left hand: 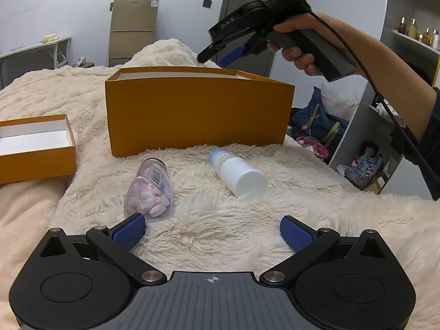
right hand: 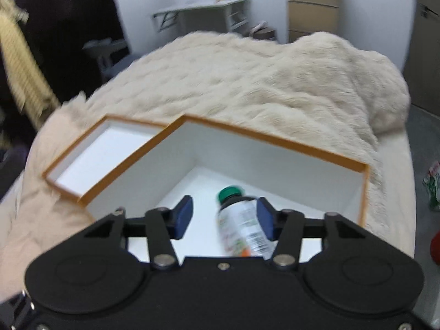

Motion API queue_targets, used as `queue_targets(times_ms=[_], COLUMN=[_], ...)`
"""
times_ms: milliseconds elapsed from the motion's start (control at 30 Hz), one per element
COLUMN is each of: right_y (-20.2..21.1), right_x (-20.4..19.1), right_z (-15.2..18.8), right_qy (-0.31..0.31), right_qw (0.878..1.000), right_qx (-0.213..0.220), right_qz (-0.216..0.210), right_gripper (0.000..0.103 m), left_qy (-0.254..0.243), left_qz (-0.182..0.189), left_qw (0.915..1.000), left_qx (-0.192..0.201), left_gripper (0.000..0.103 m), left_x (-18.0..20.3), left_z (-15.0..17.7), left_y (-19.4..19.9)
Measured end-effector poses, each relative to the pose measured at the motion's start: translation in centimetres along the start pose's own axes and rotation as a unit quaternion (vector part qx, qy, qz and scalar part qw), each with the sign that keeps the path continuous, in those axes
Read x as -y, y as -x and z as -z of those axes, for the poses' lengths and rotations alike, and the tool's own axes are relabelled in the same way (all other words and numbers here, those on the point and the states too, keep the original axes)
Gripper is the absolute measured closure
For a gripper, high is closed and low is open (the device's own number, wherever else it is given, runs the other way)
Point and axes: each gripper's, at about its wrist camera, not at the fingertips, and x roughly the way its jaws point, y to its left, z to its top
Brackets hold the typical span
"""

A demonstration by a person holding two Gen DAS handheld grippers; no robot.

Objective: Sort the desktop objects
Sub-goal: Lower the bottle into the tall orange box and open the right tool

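Note:
A big orange box (left hand: 198, 110) with a white inside (right hand: 275, 137) stands on the fluffy blanket. In it lies a green-capped bottle (right hand: 242, 228) with a printed label. My right gripper (right hand: 224, 218) hovers over the box, and the left wrist view shows it high above the box rim (left hand: 217, 52). Its pads stand apart; the bottle shows beside the right pad with a gap to the left one, not clamped. My left gripper (left hand: 211, 232) rests open and low over the blanket. A clear jar of pink tablets (left hand: 150, 189) lies just beyond its left pad, and a white bottle (left hand: 236, 173) lies further right.
A shallow orange tray (left hand: 35, 148) with a white inside (right hand: 101, 148) sits left of the big box. A person's hand and sleeve (left hand: 316, 44) hold the right gripper. The bed edge drops off at the right, beside bags and shelves (left hand: 324, 121).

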Motion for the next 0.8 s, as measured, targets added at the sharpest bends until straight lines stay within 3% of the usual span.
queue_targets(times_ms=[167,267,400,533,733,800], right_y=[-3.9,-5.4,-6.0,-6.7,-2.8,0.4], right_x=[0.2,1.1,3.0,3.5,4.2,4.0], right_z=[-1.1,-1.3,-1.3,-1.0,-0.2,0.6], right_qy=[-0.004,0.008,-0.014,0.011,-0.037,-0.059], right_qw=[0.998,0.995,0.993,0.984,0.994,0.997], right_qx=[-0.068,-0.083,-0.089,-0.085,-0.009,0.031], right_qz=[-0.003,0.061,0.073,0.155,0.103,0.047], right_gripper=[0.061,0.059,0.060,0.062,0.059,0.046], left_qy=[0.000,-0.002,-0.002,-0.003,-0.002,-0.002], left_qz=[0.000,0.000,0.000,0.000,0.000,0.000], left_qw=[1.0000,1.0000,1.0000,1.0000,1.0000,1.0000], left_qx=[0.000,0.000,0.000,0.000,0.001,0.001], left_gripper=[0.000,0.000,0.000,0.000,0.000,0.000], left_x=[0.0,0.1,0.1,0.2,0.1,0.0], left_z=[0.0,0.0,0.1,0.1,0.1,0.1], left_y=[0.0,0.0,0.1,0.1,0.1,0.1])
